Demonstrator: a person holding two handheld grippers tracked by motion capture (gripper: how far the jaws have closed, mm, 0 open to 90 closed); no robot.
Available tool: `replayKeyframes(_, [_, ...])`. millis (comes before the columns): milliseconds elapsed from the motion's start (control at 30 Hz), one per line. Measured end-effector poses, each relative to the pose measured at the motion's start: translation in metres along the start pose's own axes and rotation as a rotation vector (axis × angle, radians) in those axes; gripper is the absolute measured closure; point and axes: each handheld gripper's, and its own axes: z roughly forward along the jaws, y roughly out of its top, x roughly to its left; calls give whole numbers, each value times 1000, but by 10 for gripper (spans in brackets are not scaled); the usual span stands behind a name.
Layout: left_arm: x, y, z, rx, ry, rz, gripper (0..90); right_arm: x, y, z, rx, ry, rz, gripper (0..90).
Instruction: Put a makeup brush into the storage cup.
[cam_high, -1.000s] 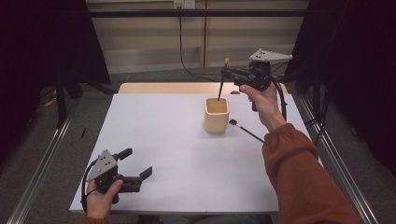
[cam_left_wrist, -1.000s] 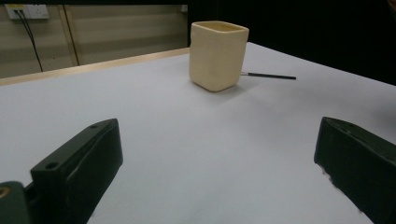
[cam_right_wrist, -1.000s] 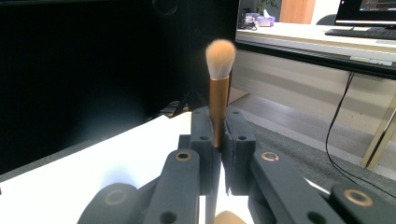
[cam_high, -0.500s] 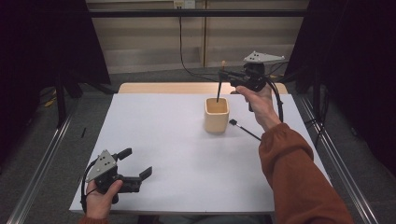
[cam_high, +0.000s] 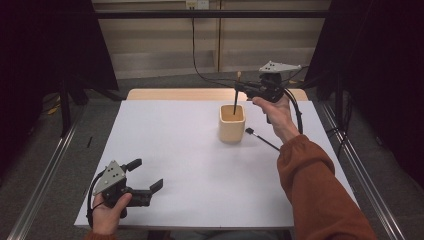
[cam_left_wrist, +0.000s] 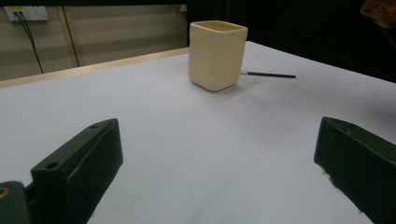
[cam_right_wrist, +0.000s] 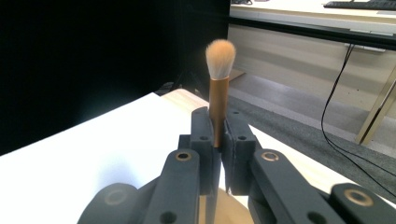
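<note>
A cream square cup stands on the white table right of centre. My right gripper is shut on a makeup brush, held upright with its pale bristles up and its dark handle reaching down into the cup's mouth. A second thin black brush lies flat on the table just right of the cup. My left gripper rests open near the front left corner, nothing between its jaws, pointing toward the cup.
A wooden strip runs along the table's far edge. Metal rails flank the table on both sides. A black cable hangs from a wall socket behind. The person's orange sleeve crosses the front right.
The right gripper has carried the brush leftward and down, from beside the cup's right edge to over its mouth, so the handle tip now enters the cup. The left gripper stayed still.
</note>
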Motion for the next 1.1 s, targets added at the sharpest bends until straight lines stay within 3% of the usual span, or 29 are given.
replayKeyframes(700, [2, 1, -1, -8, 5, 1, 12, -1, -17, 9, 32, -4, 7, 845])
replayKeyframes(1100, [1, 0, -1, -2, 2, 8, 12, -5, -29, 10, 36, -8, 36, 844])
